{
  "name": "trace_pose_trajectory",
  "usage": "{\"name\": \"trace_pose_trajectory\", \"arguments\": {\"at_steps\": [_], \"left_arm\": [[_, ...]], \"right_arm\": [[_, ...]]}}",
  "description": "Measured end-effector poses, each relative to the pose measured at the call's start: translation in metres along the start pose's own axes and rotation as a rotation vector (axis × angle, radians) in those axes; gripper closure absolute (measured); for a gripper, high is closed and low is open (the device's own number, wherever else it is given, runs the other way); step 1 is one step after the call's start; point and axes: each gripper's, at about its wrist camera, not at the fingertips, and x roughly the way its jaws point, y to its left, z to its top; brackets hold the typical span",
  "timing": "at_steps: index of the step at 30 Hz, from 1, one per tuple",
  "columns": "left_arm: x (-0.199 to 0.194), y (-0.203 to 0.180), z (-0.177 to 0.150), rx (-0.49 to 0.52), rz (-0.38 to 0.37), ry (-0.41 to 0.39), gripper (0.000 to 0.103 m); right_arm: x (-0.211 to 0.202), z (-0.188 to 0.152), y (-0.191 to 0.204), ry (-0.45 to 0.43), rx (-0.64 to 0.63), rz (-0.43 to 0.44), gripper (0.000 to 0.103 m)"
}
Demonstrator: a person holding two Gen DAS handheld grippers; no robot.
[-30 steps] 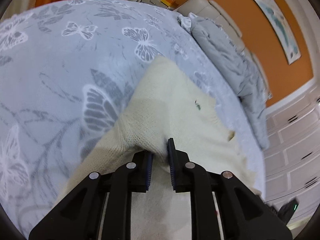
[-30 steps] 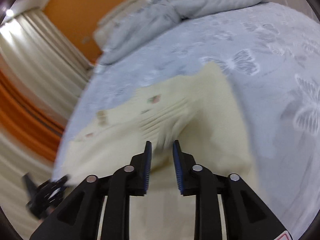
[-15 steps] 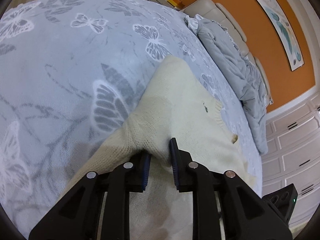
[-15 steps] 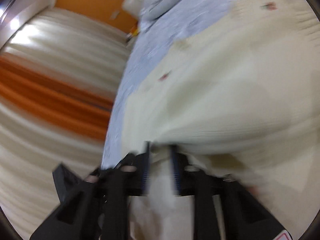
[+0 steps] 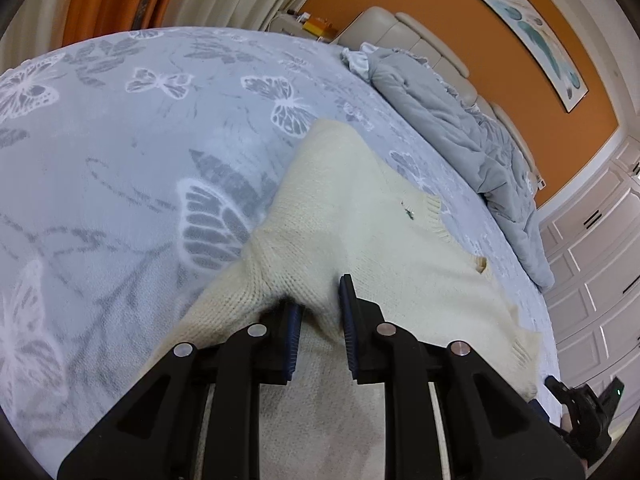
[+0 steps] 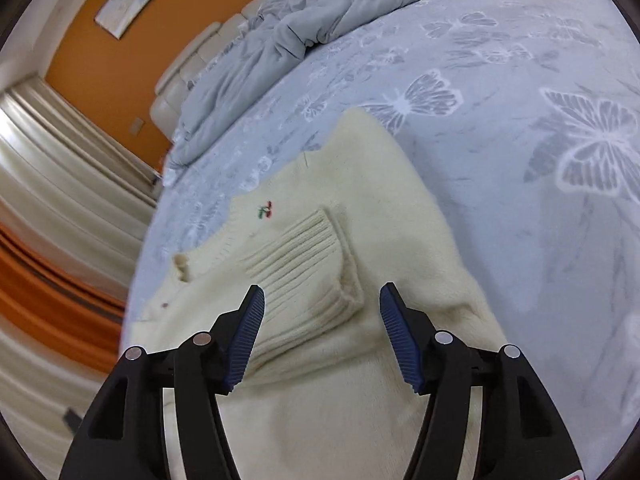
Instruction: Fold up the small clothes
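The left gripper is pinched on a bunched fold of the cream knit sweater, which lies on the butterfly-print bedspread near its edge. The right gripper has just been opening; its jaws stand wide, straddling the ribbed cuff without pressing it. A small cherry embroidery carries no readable writing.
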Motion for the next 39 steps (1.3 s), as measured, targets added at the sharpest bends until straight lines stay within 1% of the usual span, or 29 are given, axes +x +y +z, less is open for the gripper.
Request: {"name": "trace_pose_trajectory", "arguments": {"at_steps": [1, 2, 3, 4, 5, 7, 8, 9, 11, 12, 13, 14, 16, 17, 18, 19, 20, 21, 23, 25, 28, 29, 31, 33, 34, 35, 36, 38, 39], "left_arm": [[0.000, 0.001, -0.001, -0.001, -0.006, -0.006, 0.084], [-0.001, 0.002, -0.001, -0.003, -0.013, -0.013, 0.084], [0.000, 0.003, -0.001, -0.004, -0.016, -0.015, 0.084], [0.000, 0.003, -0.001, -0.003, -0.017, -0.018, 0.084], [0.000, 0.003, -0.002, -0.001, -0.019, -0.020, 0.084], [0.000, 0.004, -0.002, 0.001, -0.032, -0.023, 0.084], [0.001, 0.003, -0.003, 0.006, -0.040, -0.021, 0.083], [0.003, 0.001, -0.004, 0.020, -0.048, -0.017, 0.081], [0.004, 0.000, -0.005, 0.030, -0.042, -0.015, 0.081], [0.004, 0.000, -0.005, 0.027, -0.046, -0.016, 0.081], [0.004, 0.001, -0.005, 0.026, -0.049, -0.017, 0.081], [0.004, 0.000, -0.005, 0.029, -0.046, -0.018, 0.081], [0.004, 0.002, -0.005, 0.030, -0.046, -0.020, 0.081], [0.003, 0.001, -0.005, 0.030, -0.046, -0.021, 0.081], [0.003, 0.001, -0.005, 0.033, -0.043, -0.023, 0.082], [0.003, 0.000, -0.005, 0.035, -0.040, -0.025, 0.082], [0.003, 0.000, -0.004, 0.036, -0.040, -0.026, 0.082], [0.003, 0.000, -0.005, 0.034, -0.043, -0.027, 0.082], [0.002, -0.001, -0.007, 0.031, -0.047, -0.028, 0.082], [0.002, -0.001, -0.007, 0.029, -0.053, -0.032, 0.082], [0.002, 0.000, -0.008, 0.028, -0.057, -0.035, 0.082], [0.002, 0.001, -0.007, 0.027, -0.059, -0.036, 0.082], [0.002, 0.003, -0.008, 0.025, -0.066, -0.038, 0.082], [0.002, 0.004, -0.009, 0.028, -0.068, -0.042, 0.082], [0.002, 0.003, -0.009, 0.030, -0.066, -0.044, 0.082], [0.002, 0.003, -0.010, 0.030, -0.065, -0.045, 0.082], [0.002, 0.003, -0.010, 0.032, -0.063, -0.046, 0.082], [0.002, 0.003, -0.010, 0.029, -0.067, -0.046, 0.082], [0.002, 0.003, -0.010, 0.029, -0.067, -0.046, 0.082]], "right_arm": [[0.003, -0.002, -0.003, 0.023, -0.001, 0.010, 0.056], [0.008, -0.006, -0.001, 0.066, -0.008, 0.055, 0.094], [0.006, -0.015, -0.003, 0.104, -0.019, 0.092, 0.093], [0.005, -0.013, 0.002, 0.103, -0.034, 0.106, 0.094], [-0.011, -0.008, 0.008, 0.048, -0.054, 0.152, 0.095], [-0.038, 0.007, 0.001, -0.053, -0.037, 0.193, 0.095], [-0.041, 0.009, -0.007, -0.075, -0.044, 0.167, 0.096], [-0.031, 0.010, -0.017, -0.056, -0.053, 0.110, 0.096], [0.011, 0.001, -0.040, 0.096, -0.088, 0.005, 0.098], [0.005, 0.001, -0.037, 0.058, -0.139, 0.005, 0.097], [-0.001, 0.003, -0.032, 0.061, -0.157, -0.016, 0.091], [-0.012, 0.008, -0.023, 0.046, -0.158, -0.048, 0.089], [-0.038, 0.011, -0.007, -0.047, -0.172, -0.104, 0.084], [-0.052, 0.008, 0.010, -0.111, -0.210, -0.130, 0.084], [-0.057, 0.006, 0.026, -0.129, -0.238, -0.100, 0.086], [-0.049, 0.001, 0.053, -0.070, -0.274, 0.004, 0.092], [-0.033, -0.007, 0.081, 0.019, -0.314, 0.090, 0.098], [-0.020, -0.015, 0.102, 0.079, -0.351, 0.150, 0.099], [0.024, -0.045, 0.170, 0.235, -0.499, 0.290, 0.101], [0.068, -0.079, 0.230, 0.332, -0.671, 0.302, 0.102], [0.114, -0.105, 0.276, 0.412, -0.799, 0.274, 0.102], [0.133, -0.106, 0.284, 0.429, -0.828, 0.240, 0.103], [0.161, -0.100, 0.278, 0.430, -0.846, 0.162, 0.103], [0.171, -0.077, 0.264, 0.375, -0.787, 0.100, 0.103], [0.171, -0.067, 0.266, 0.349, -0.762, 0.080, 0.100], [0.163, -0.058, 0.269, 0.323, -0.750, 0.098, 0.095], [0.159, -0.057, 0.275, 0.323, -0.756, 0.135, 0.094], [0.156, -0.059, 0.296, 0.351, -0.785, 0.237, 0.088], [0.159, -0.063, 0.304, 0.369, -0.806, 0.256, 0.082]]}}
